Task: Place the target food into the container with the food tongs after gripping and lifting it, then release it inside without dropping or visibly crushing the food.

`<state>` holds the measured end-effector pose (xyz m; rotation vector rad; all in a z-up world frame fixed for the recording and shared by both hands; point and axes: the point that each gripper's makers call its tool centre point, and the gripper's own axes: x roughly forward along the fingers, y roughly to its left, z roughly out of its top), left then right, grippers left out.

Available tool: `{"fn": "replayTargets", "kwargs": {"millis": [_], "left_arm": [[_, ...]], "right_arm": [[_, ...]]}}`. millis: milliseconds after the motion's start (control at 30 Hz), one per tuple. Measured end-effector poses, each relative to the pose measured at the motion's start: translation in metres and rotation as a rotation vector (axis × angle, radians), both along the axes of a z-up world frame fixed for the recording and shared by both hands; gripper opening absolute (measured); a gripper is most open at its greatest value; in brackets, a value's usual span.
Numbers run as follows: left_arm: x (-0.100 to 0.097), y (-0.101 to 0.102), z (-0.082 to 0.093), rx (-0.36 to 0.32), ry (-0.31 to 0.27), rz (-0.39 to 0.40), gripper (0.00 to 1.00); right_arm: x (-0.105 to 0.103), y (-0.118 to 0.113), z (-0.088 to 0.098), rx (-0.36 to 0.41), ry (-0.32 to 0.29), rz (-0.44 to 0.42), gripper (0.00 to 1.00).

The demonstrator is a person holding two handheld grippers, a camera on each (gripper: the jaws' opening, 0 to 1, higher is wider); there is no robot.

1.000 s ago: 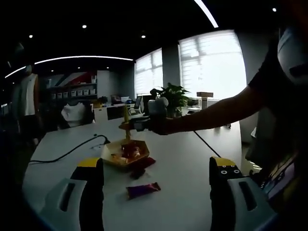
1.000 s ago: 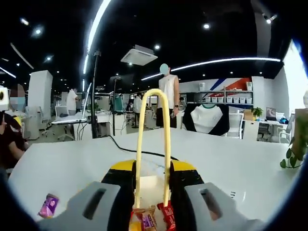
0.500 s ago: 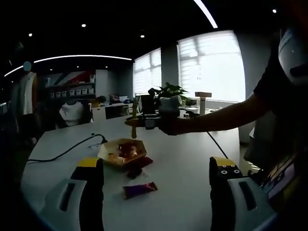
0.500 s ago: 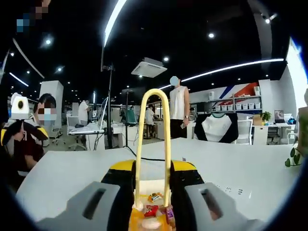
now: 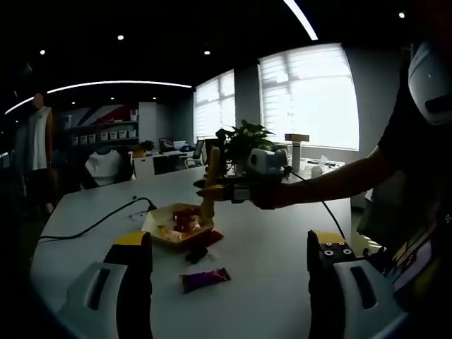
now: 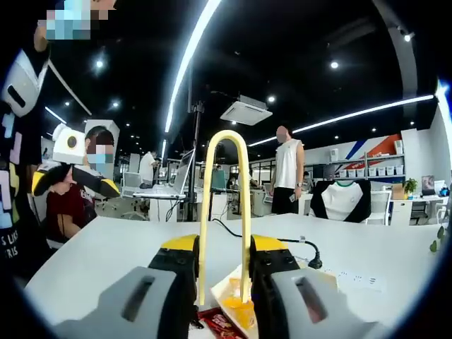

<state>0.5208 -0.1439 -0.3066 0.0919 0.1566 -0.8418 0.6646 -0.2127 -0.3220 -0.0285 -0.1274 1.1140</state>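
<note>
Open-plan office, dim ceiling with strip lights, bright blinds at the windows; a large white table [image 5: 275,247] carries the work. On it, in the left gripper view, a shallow yellowish tray [image 5: 176,227] of wrapped snacks [image 5: 185,218] is seen, with a dark red wrapper [image 5: 210,239] touching its near edge and a purple wrapped bar [image 5: 206,278] lying apart from it, nearer the camera. A black cable [image 5: 99,221] runs across the table on the far side of the tray. The left gripper [image 5: 229,254] is held low over the table with its jaws wide apart and nothing between them. The right gripper [image 5: 248,185] is seen from the side on an outstretched arm [image 5: 346,176], above the near-right rim of the tray; its jaws are clamped on the yellow tongs [image 5: 209,185], which stand roughly upright with their tips down at the tray. In the right gripper view the right gripper's [image 6: 223,263] jaws are pressed against both arms of the tongs [image 6: 224,205], whose looped end rises upward; the tray [image 6: 233,293] lies below, with a red wrapper [image 6: 219,322] just before it. Whether a snack is caught between the tong tips cannot be told. A potted plant [image 5: 244,140] stands behind; people [image 6: 287,169] are visible in the background.
</note>
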Motion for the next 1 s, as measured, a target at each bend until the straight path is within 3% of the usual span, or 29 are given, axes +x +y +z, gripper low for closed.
{"fn": "replayTargets", "kwargs": {"millis": [100, 333, 500, 733, 1000], "left_arm": [[0.001, 0.0, -0.001, 0.007, 0.003, -0.002, 0.97], [0.003, -0.002, 0.001, 0.007, 0.002, -0.002, 0.96], [0.004, 0.0, 0.0, 0.011, 0.005, -0.001, 0.96], [0.006, 0.008, -0.003, 0.01, 0.015, 0.021, 0.97], [0.007, 0.011, -0.004, 0.008, 0.018, 0.026, 0.97]], "right_arm": [[-0.006, 0.009, -0.007, -0.038, -0.027, 0.032, 0.24], [-0.022, 0.037, -0.022, -0.065, -0.026, 0.114, 0.24], [-0.025, 0.058, -0.042, -0.126, -0.028, 0.172, 0.24], [-0.021, 0.072, -0.063, -0.178, -0.013, 0.207, 0.24], [-0.015, 0.072, -0.079, -0.204, 0.021, 0.213, 0.24]]}}
